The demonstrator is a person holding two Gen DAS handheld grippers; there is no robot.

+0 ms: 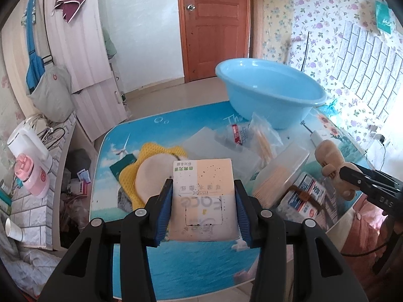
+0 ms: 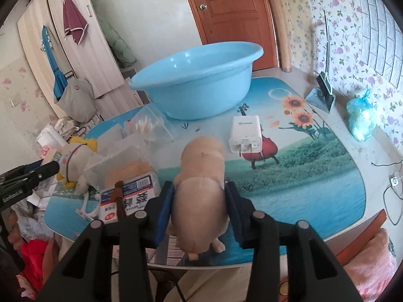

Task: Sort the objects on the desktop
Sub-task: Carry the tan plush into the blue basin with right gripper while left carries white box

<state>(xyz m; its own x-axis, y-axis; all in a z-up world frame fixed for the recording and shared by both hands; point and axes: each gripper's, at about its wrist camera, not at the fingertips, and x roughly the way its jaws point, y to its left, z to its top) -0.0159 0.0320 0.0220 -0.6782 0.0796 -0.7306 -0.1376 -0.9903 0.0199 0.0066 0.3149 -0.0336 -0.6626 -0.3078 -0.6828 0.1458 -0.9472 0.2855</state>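
Note:
A flat pack of face tissues (image 1: 204, 196), peach and white with printed text, is clamped between the blue pads of my left gripper (image 1: 202, 185), which is shut on it above the near part of the table (image 1: 189, 264). My right gripper (image 2: 199, 187) is shut on a tan plush toy (image 2: 201, 166), its body squeezed between the pads above the table's front edge. In the left wrist view the same plush toy (image 1: 330, 156) hangs from the right gripper (image 1: 348, 175) at the right. A light blue basin (image 2: 199, 80) stands at the back of the table.
A yellow mesh pad (image 1: 148, 156), a bag of cotton swabs (image 2: 148, 125), a clear plastic box (image 1: 279, 173) and a medicine box (image 2: 128, 196) crowd the left and middle. A white charger (image 2: 245, 133), a phone stand (image 2: 323, 93) and a blue plastic bag (image 2: 360, 118) lie to the right.

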